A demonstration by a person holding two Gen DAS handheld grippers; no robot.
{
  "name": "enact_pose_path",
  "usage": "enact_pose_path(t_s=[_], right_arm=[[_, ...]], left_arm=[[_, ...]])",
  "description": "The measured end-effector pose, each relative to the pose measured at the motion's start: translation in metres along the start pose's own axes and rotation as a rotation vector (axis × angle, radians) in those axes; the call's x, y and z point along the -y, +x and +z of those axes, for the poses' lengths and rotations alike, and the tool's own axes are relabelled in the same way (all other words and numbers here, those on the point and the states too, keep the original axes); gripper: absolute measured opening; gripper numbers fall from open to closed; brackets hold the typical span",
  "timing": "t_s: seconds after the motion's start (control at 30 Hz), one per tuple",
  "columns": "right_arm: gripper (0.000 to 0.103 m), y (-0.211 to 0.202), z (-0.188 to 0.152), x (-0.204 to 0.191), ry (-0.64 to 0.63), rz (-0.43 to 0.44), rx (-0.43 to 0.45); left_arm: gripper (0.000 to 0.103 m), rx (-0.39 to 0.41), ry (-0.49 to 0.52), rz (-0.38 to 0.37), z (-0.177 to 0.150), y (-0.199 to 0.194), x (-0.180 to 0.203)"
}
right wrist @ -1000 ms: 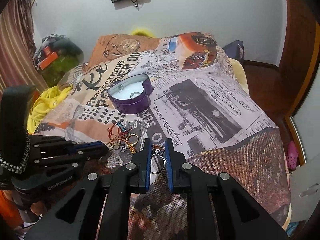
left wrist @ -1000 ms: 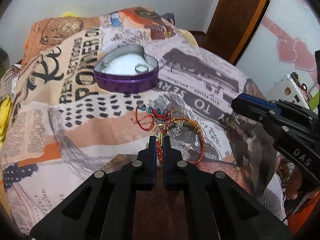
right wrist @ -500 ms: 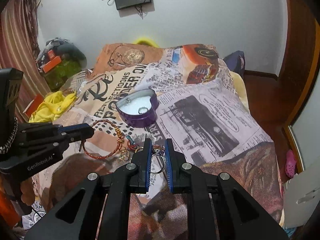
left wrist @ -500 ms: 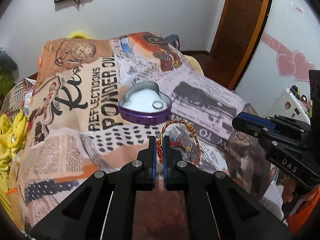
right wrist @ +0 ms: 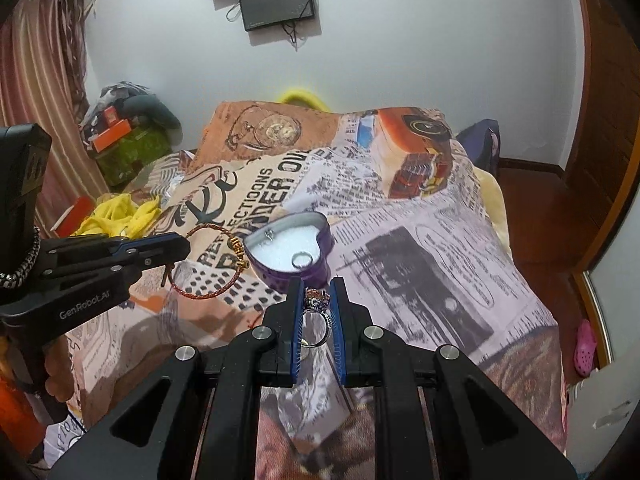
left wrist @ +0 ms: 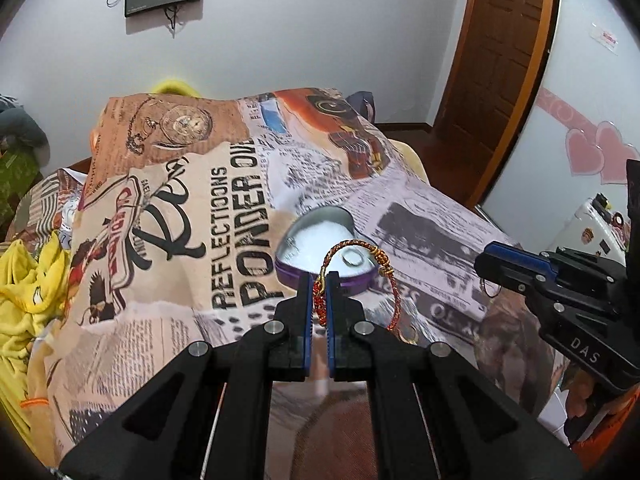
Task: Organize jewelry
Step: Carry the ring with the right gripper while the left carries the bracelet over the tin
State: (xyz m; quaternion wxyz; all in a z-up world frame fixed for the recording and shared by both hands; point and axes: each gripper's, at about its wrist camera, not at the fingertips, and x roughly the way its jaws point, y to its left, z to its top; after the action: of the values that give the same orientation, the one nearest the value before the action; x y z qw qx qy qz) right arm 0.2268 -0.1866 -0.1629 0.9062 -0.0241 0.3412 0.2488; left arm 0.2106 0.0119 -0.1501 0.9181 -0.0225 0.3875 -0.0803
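We have the left gripper pinching the bangle by its red braided part, so the loop hangs clear of the bed in front of the tin. Our right gripper is closed on a ring, jewelled top between the fingertips and band hanging below, also off the bed and just short of the tin. The purple heart-shaped tin sits open on the printed bedspread with a plain ring and a small silver piece on its white lining.
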Motion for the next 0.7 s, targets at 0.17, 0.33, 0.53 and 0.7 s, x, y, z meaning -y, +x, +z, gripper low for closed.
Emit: enact_pose_path(t_s=[0.17,0.33,0.53,0.7], right_arm=[[0.012,0.011,0.009,-0.002,-0.003,0.017,0.01],[0.012,0.023,0.014,-0.005,-0.006,0.028,0.007],[0.012,0.038,0.022,-0.007,-0.013,0.043,0.002],[0.012,0.054,0.027,-0.009,-0.004,0.06,-0.006]], left_arm=[[0.004,0.008,-0.001,0.012,0.009,0.009,-0.007],[0.004,0.011,0.002,0.016,0.017,0.018,-0.012],[0.004,0.012,0.011,0.023,0.032,0.038,-0.018],[0.004,-0.002,0.02,0.022,0.041,0.056,-0.022]])
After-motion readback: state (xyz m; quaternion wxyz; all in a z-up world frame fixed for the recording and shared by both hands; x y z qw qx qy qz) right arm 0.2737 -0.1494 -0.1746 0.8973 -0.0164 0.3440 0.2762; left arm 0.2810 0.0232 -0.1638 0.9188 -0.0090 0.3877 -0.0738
